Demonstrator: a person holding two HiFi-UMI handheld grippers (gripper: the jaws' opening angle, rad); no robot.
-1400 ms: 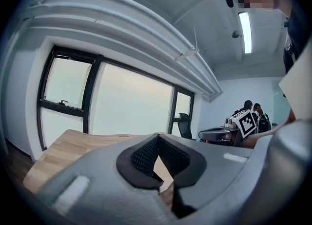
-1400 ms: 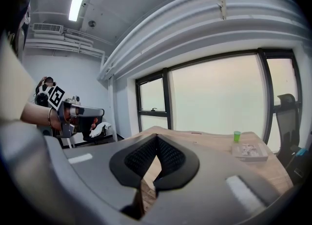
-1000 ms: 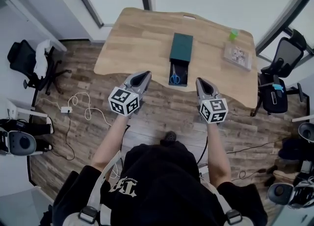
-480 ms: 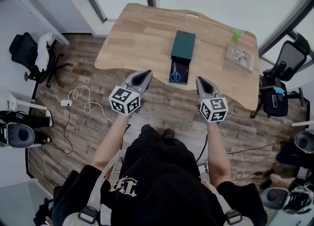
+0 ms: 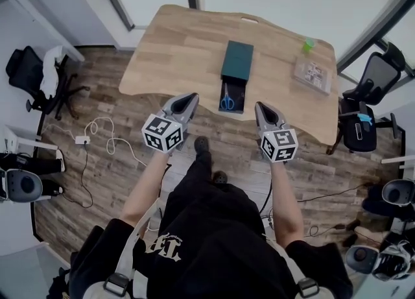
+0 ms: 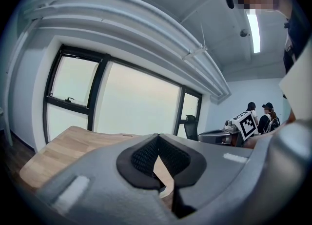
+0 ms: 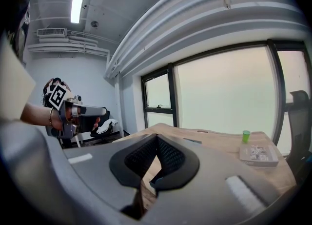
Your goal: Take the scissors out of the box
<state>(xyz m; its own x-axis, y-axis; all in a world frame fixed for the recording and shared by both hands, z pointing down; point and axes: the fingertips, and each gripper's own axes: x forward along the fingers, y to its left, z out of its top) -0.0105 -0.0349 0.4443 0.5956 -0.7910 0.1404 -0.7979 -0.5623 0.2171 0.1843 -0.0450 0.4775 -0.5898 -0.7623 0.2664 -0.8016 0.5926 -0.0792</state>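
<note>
Scissors (image 5: 227,102), blue handles, lying in open dark box (image 5: 237,61)

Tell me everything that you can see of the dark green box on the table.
The box is long, rectangular and dark green, matte like card or plastic; which, I cannot tell. It lies flat near the middle of the wooden table, its long side pointing toward the person. Its inner tray is slid out at the near end, almost to the table edge, and holds blue-handled scissors. Only the table and the scissors touch it.
</note>
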